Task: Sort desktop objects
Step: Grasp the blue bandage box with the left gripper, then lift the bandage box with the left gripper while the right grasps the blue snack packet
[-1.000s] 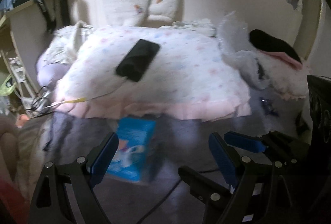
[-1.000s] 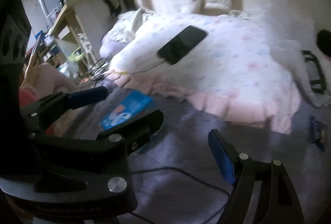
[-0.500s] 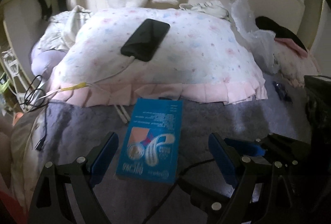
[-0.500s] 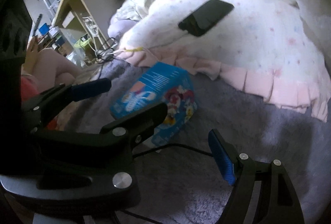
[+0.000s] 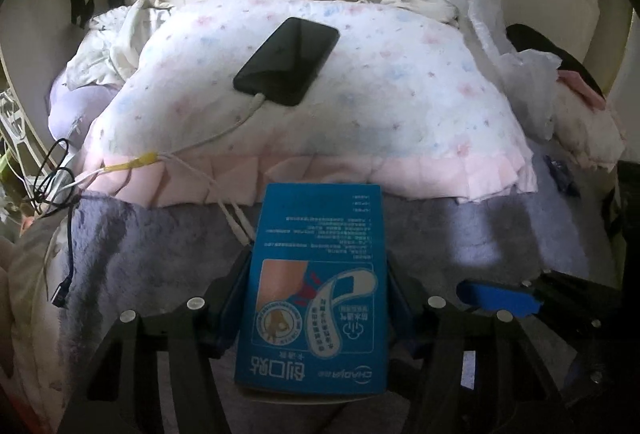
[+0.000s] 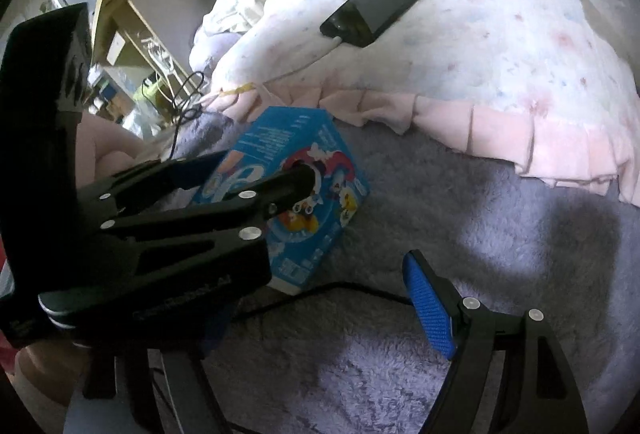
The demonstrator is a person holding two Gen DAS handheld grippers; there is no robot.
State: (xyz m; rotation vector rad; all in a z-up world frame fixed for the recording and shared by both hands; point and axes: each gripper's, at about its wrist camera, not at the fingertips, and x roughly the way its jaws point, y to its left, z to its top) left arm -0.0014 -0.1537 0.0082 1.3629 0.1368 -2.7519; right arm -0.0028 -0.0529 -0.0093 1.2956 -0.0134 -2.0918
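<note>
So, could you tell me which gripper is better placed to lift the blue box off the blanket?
Left. The left gripper already has its fingers on both sides of the blue box, apparently clamped. The right gripper is open, beside the box over the purple blanket, holding nothing.

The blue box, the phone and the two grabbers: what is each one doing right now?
blue box: gripped on both sides by the left gripper's fingers, flat face up.
left gripper: shut on the blue box.
right gripper: open, holding nothing, above the purple blanket.
phone: lying on the pillow, screen dark, white cable plugged in.
</note>
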